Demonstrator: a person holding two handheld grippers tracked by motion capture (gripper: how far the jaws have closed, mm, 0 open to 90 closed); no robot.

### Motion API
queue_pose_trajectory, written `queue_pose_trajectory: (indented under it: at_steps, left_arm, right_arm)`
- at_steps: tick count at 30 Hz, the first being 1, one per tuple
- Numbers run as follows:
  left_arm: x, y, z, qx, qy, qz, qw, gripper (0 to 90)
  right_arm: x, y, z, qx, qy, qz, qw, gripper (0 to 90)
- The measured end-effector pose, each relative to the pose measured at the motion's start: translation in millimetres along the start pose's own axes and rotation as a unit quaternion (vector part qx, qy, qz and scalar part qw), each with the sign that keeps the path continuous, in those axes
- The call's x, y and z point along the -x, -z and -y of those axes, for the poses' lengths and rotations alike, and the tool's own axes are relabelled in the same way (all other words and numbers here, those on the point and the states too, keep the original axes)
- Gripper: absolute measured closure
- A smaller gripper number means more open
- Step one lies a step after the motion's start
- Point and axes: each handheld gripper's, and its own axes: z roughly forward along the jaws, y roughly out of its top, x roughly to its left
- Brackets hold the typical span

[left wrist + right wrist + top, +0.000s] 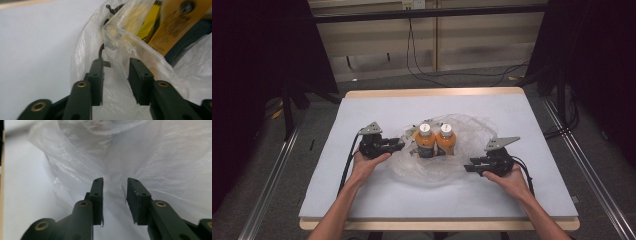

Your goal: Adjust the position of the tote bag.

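Observation:
Two orange-juice bottles, one (427,140) beside the other (445,139), stand with white caps inside a clear plastic bag (464,131) at the middle of the table. My left gripper (401,145) is at the bag's left edge. In the left gripper view, a fold of the bag (125,42) rises between the parted jaws of the left gripper (116,62), with a bottle's yellow label (172,27) behind it. My right gripper (467,168) is at the bag's right front edge. My right gripper (115,181) has its jaws parted, with loose bag film (162,157) ahead and between them.
A grey mat (362,195) covers the wooden table (432,92). Black cables lie on the floor beyond the far edge. Dark curtains and stands flank both sides. Metal floor rails run along the table's left and right.

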Motion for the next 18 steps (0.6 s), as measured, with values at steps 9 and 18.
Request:
queue_pose_trajectory:
  at_steps: [9,18]
  left_arm:
    - [19.3,40.9,-15.2,0.045,-0.028,-0.006,0.9986,47.7]
    - [58.8,37.9,-25.2,0.031,-0.087,0.069,0.9933,72.3]
  right_arm:
    - [-13.8,28.2,-11.4,0.041,0.005,0.011,0.9991,44.4]
    - [-17.1,53.3,-31.1,0.09,0.015,0.011,0.9958,54.1]
